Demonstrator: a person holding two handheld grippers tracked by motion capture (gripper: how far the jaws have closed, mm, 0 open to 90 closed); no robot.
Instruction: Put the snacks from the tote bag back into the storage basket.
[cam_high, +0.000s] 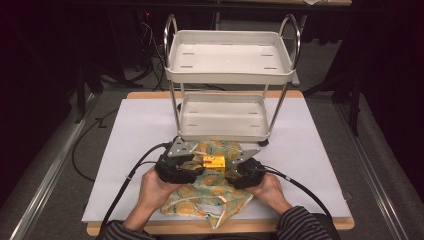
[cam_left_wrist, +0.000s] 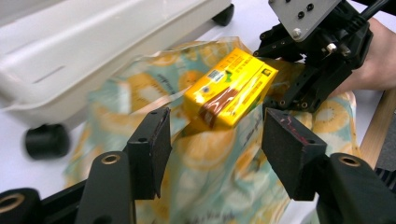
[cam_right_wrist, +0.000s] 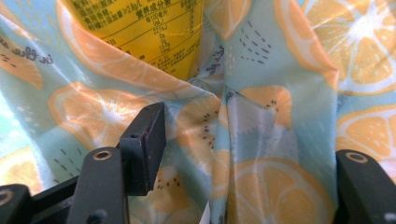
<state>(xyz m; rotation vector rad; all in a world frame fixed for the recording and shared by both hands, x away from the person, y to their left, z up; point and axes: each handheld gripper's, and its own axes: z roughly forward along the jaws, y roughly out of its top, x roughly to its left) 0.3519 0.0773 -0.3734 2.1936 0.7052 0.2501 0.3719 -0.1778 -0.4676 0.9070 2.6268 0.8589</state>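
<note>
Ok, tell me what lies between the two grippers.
A yellow carton sits between the left gripper and right gripper, nestled in the orange-print bag; the high view and left gripper view show it.

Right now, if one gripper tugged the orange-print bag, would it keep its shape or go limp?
The orange-print bag would probably go limp: it lies crumpled in soft folds on the white table. It looks thin and light, so a pull would likely drag it along. The yellow carton resting in its folds might tip or slide as the fabric shifts.
</note>
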